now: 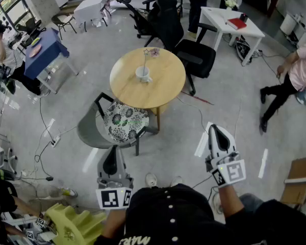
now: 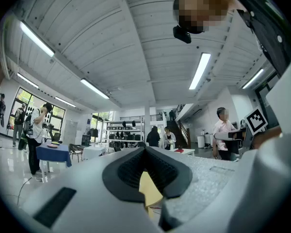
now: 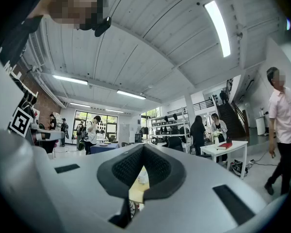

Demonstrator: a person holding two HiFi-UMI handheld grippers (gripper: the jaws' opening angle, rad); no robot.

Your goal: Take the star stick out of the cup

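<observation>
A white cup stands on the round wooden table. The thin star stick rises upright out of it, with its small star at the top. Both grippers are held low near my body, well short of the table. My left gripper is shut and empty, and its jaws meet with only a sliver of the table showing under them. My right gripper is shut and empty too. In the right gripper view its jaws meet, and the cup shows small and far off below them.
A grey chair with a patterned cushion stands between me and the table. Black office chairs crowd the table's far side. A white desk, a blue table, floor cables, a yellow-green stool and several people surround the area.
</observation>
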